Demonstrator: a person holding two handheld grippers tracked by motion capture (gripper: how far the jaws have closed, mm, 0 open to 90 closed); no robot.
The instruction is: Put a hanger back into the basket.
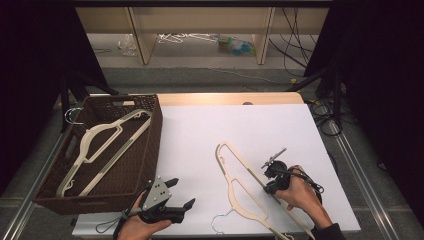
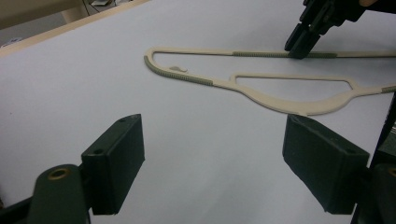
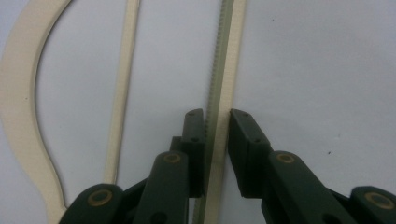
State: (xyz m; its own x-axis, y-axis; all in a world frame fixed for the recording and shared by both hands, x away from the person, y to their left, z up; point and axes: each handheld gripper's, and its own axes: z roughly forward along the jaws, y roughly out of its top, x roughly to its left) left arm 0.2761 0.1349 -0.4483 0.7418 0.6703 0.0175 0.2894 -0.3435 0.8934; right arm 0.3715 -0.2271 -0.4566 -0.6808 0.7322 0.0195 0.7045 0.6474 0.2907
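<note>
The hanger (image 1: 243, 192) has its long straight bar between the pads of the right gripper (image 1: 270, 186), which is clamped on it at the ribbed strip, near the right of the white table (image 1: 240, 125). The hanger lies flat, its hook toward the near edge. The left gripper (image 1: 181, 194) hovers wide open at the near left, well apart. Beyond it, a brown basket (image 1: 152, 145) holds another hanger (image 1: 102, 147).

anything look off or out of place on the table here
Nothing looks damaged or spilled. One cream plastic hanger lies flat on the white table, its straight bar clamped by the right gripper. A second cream hanger rests slanted inside the brown wicker basket. The left gripper is open, holding nothing.
</note>
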